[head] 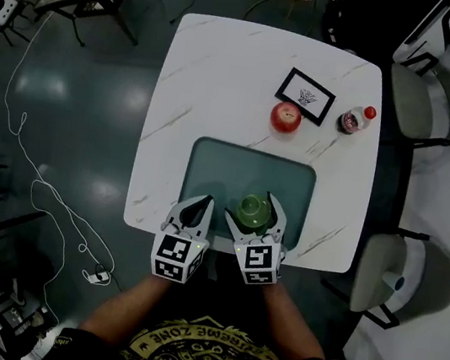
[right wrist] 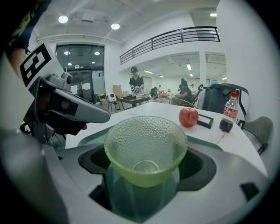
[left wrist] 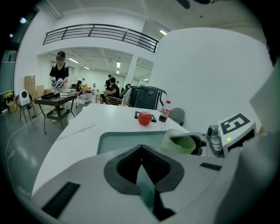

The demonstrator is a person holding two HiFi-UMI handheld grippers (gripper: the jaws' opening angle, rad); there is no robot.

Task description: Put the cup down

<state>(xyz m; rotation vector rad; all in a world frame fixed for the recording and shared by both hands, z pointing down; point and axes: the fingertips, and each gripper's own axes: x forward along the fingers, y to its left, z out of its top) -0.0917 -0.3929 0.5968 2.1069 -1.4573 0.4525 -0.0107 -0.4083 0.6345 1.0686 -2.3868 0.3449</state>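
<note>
Gleaming dark floor (head: 68, 97) around white marble table (head: 226, 72)

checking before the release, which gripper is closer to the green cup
Right. The green cup stands between the jaws of the right gripper. The left gripper is apart from it, off to the cup's left in the head view.

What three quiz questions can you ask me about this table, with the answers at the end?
1. What colour is the cup?
2. True or false: the apple rests on the white table, not on the teal mat.
3. Which one has the cup between its jaws? A) the left gripper B) the right gripper C) neither

Key: 1 green; 2 true; 3 B.
</note>
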